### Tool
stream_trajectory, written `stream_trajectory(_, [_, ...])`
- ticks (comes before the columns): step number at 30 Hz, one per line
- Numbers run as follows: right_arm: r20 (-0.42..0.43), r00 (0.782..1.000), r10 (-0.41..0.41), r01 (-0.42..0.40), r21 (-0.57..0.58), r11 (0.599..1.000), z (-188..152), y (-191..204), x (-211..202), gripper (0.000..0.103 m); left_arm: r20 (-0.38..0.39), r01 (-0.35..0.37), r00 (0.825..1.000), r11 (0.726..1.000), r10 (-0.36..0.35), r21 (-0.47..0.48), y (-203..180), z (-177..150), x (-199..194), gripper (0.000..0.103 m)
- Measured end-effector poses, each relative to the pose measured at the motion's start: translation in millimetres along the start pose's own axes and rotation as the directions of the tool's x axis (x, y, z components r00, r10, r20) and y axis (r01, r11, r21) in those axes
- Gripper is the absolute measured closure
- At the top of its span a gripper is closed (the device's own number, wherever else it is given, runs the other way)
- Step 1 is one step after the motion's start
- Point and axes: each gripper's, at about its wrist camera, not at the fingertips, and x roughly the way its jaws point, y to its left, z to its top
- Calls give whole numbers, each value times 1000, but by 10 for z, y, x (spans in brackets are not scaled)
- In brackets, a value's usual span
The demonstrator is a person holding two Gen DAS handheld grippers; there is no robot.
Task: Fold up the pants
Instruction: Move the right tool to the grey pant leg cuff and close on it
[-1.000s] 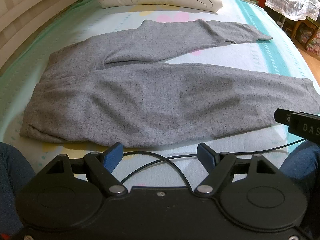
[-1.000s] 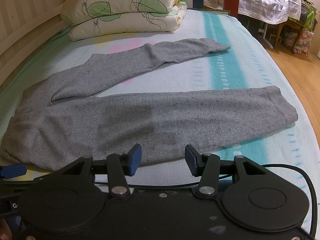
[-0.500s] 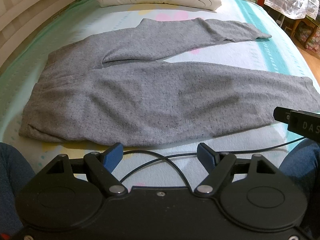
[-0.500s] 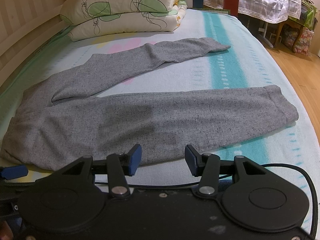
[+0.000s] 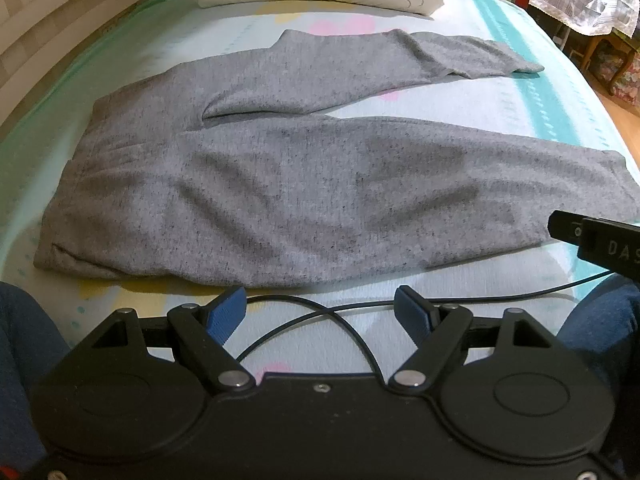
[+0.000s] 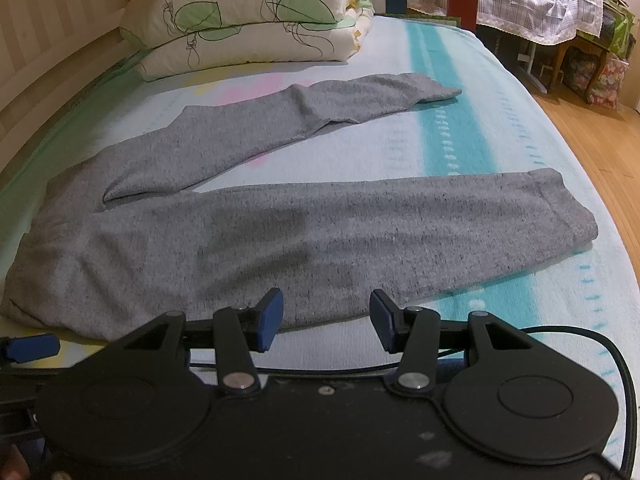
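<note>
Grey sweatpants (image 5: 304, 188) lie flat on the bed, waistband at the left, both legs spread apart and running to the right. The near leg (image 6: 360, 232) ends in a cuff at the right; the far leg (image 6: 304, 120) angles toward the pillows. My left gripper (image 5: 320, 310) is open just short of the pants' near edge, nothing between its blue pads. My right gripper (image 6: 324, 318) is open too, its blue pads over the near edge of the near leg. Part of the right gripper's body shows at the right edge of the left wrist view.
Folded bedding with a green leaf print (image 6: 248, 20) sits at the head of the bed. A black cable (image 5: 304, 312) loops on the sheet (image 6: 480, 132) in front of my left gripper. Blue-clad knees (image 5: 24, 344) flank it. A wooden floor and furniture (image 6: 580, 32) lie past the bed's right side.
Both views have crept slightly forward toward the pants. The pants have not moved and both grippers stay open.
</note>
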Motion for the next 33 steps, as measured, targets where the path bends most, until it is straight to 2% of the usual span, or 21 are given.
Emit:
stream_trajectory(5, [-29, 999, -32, 32, 15, 999, 15, 0, 24, 52, -10, -12, 1000, 1000, 12, 22, 6, 29, 32, 22])
stream_trajectory(8, [-47, 997, -67, 67, 13, 998, 29, 14, 29, 52, 18, -13, 1000, 1000, 13, 14, 71, 57, 15, 22])
stream_trajectory(11, [-64, 994, -94, 93, -18, 996, 41, 46, 35, 52, 13, 3, 1000, 1000, -3, -7, 172, 134, 34, 22])
stream_trajectory(14, [-29, 996, -82, 81, -34, 996, 53, 66, -11, 52, 14, 5, 1000, 1000, -5, -23, 298, 241, 78, 22])
stream_trajectory(18, [13, 999, -41, 41, -31, 999, 125, 68, -32, 52, 38, -26, 999, 999, 27, -18, 478, 436, 135, 22])
stream_trajectory(21, [-3, 999, -32, 31, -30, 999, 229, 80, 48, 52, 61, -52, 997, 998, 54, -30, 615, 587, 165, 22])
stream_trajectory(24, [-46, 999, -13, 11, -47, 999, 340, 117, 185, 52, 74, -41, 996, 998, 45, -55, 758, 740, 210, 22])
stream_trajectory(27, [-60, 998, -17, 11, -101, 995, 440, 172, 318, 52, 93, -51, 994, 995, 59, -85, 858, 841, 251, 23])
stream_trajectory(29, [-65, 997, -42, 31, -155, 987, 507, 213, 416, 53, 104, -62, 992, 993, 72, -98, 889, 910, 288, 27])
stream_trajectory(31, [-53, 997, -62, 50, -210, 976, 577, 233, 493, 59, 105, -67, 992, 993, 77, -100, 890, 988, 354, 28])
stream_trajectory(33, [-33, 996, -86, 75, -250, 965, 658, 228, 568, 59, 101, -50, 993, 994, 60, -96, 886, 1070, 412, 28])
